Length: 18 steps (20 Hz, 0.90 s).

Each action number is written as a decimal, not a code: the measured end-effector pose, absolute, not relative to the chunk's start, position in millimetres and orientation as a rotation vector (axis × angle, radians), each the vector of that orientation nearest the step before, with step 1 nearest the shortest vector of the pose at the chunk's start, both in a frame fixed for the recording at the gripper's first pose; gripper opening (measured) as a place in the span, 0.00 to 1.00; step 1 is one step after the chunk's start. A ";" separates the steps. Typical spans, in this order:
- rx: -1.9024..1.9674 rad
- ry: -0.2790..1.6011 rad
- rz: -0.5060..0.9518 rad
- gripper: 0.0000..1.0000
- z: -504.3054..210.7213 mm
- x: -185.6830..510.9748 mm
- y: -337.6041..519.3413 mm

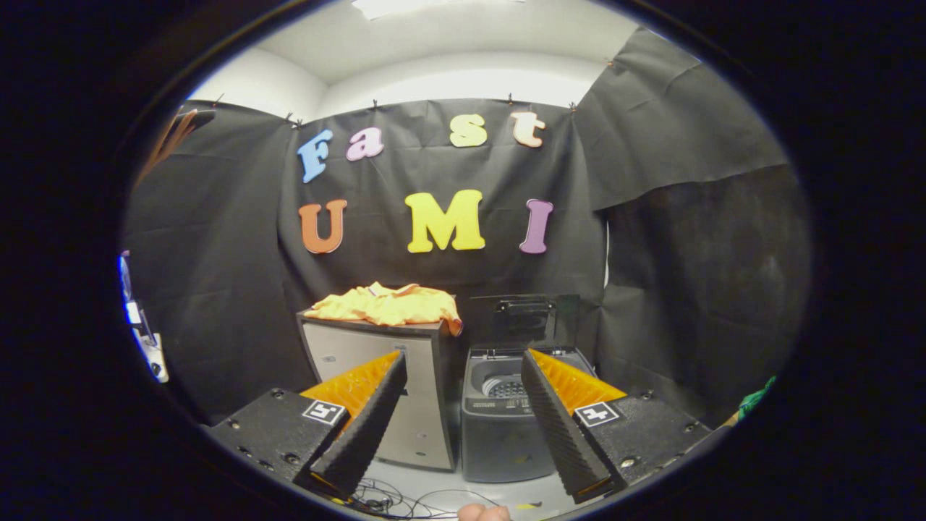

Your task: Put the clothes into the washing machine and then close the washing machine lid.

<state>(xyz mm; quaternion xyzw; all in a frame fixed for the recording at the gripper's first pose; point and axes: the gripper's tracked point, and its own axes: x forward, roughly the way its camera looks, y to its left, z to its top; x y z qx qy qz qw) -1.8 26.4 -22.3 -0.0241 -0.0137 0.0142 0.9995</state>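
A yellow garment [391, 304] lies crumpled on top of a small grey cabinet [376, 362], beyond my left finger. Right of the cabinet stands a small grey top-loading washing machine [499, 427], its dark lid [524, 318] raised upright at the back and the drum [506, 387] open to view. My gripper [463, 369] is open, its fingers wide apart and well short of both the garment and the machine. Nothing sits between the fingers.
Black cloth walls close in the booth behind and on both sides. Loose cables [394, 501] lie on the pale floor just below the fingers. A green object [756, 399] peeks in at the far right, and some equipment [145, 340] stands at the far left.
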 end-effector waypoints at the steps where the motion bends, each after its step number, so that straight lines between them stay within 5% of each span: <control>1: -0.049 -0.029 0.029 1.00 -23.3 -2.5 26.5; 11: -0.066 -0.032 0.022 1.00 -12.3 12.9 34.9; 18: -0.071 -0.013 0.055 1.00 44.1 85.5 55.3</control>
